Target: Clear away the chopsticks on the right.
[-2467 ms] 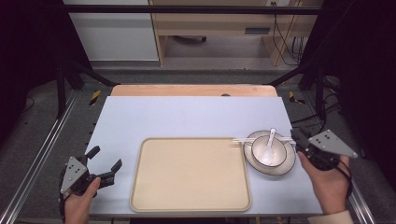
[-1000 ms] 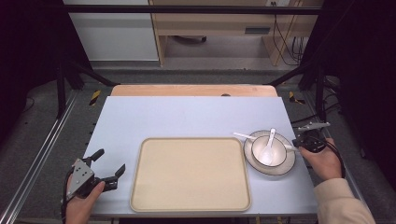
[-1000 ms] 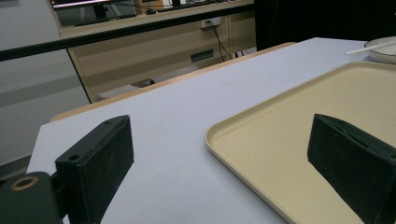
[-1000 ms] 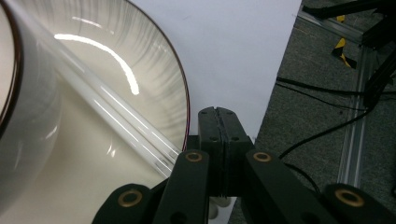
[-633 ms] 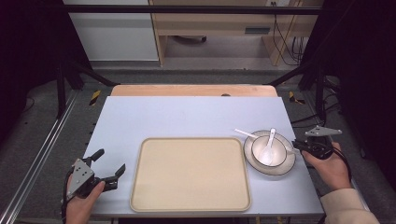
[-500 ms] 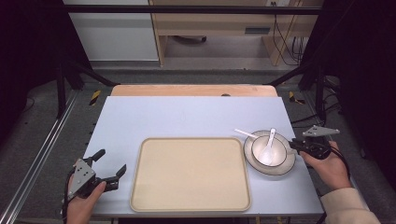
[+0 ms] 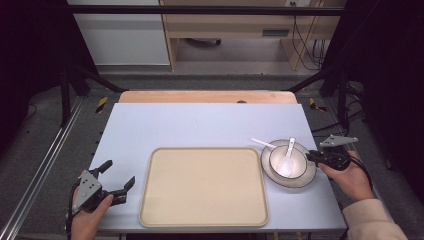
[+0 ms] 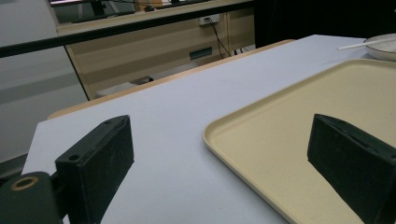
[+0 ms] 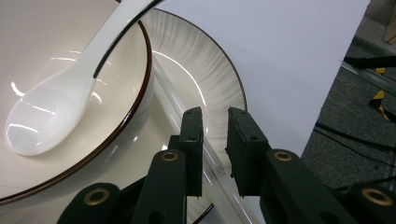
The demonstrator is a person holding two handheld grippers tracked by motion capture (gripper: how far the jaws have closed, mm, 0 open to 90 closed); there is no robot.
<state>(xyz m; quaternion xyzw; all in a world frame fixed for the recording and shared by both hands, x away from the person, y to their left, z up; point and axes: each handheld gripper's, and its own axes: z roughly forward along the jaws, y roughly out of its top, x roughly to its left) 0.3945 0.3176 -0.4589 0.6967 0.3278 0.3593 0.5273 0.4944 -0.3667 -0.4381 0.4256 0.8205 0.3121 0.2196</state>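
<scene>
The left gripper (image 7: 116, 180) hovers at the table's (image 7: 200, 125) near left corner, close to the front edge, jaws spread wide with nothing between them. In the left gripper view one jaw stands over bare table and the other over the tray's (image 8: 299, 140) left part. Only a narrow strip of bare table separates the gripper from the tray's left rim.

The tray (image 7: 205, 185) lies in the middle, its front rim just inside the table's front edge. Behind it a broad band of bare table runs to the far edge.

Just right of the tray sits the plate (image 7: 306, 176), its rim almost touching the tray's right rim. On it stands the bowl (image 7: 280, 156) with the spoon (image 7: 287, 159) inside, handle pointing away over the far rim. A chopstick (image 7: 262, 143) juts left past the plate's far rim.

The right gripper (image 7: 314, 157) is at the plate's right rim, near the table's right edge. Its jaws have just been parting and stand slightly apart; in the right gripper view the chopstick (image 9: 187, 116) runs under the gap, and no pinch on it can be seen.
</scene>
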